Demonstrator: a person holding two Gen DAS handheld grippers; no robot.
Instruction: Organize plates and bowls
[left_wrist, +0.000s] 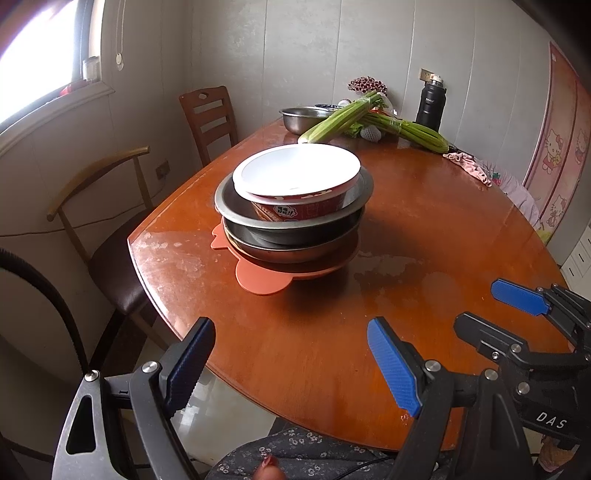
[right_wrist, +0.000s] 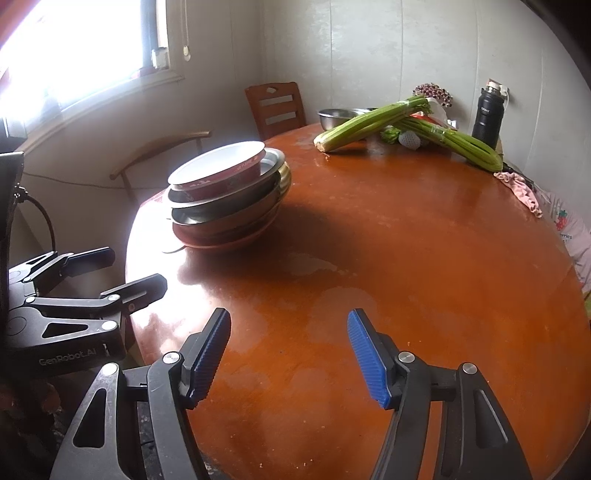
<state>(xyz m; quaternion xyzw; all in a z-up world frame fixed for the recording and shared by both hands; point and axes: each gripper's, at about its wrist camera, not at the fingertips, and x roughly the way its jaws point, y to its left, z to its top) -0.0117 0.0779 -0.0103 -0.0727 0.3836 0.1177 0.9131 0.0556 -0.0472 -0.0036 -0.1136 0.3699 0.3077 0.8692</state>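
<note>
Two claws angle down over the near edge of the tabletop (left_wrist: 424, 229), side by side: the left claw (left_wrist: 291, 363) and the right claw (right_wrist: 290, 356) both stand spread with nothing between their blue pads. Well ahead of them, toward the tabletop's left edge, sits the stack of bowls and plates (left_wrist: 293, 206), topped by a red-and-white bowl (left_wrist: 297, 175) and touched by neither claw.
</note>
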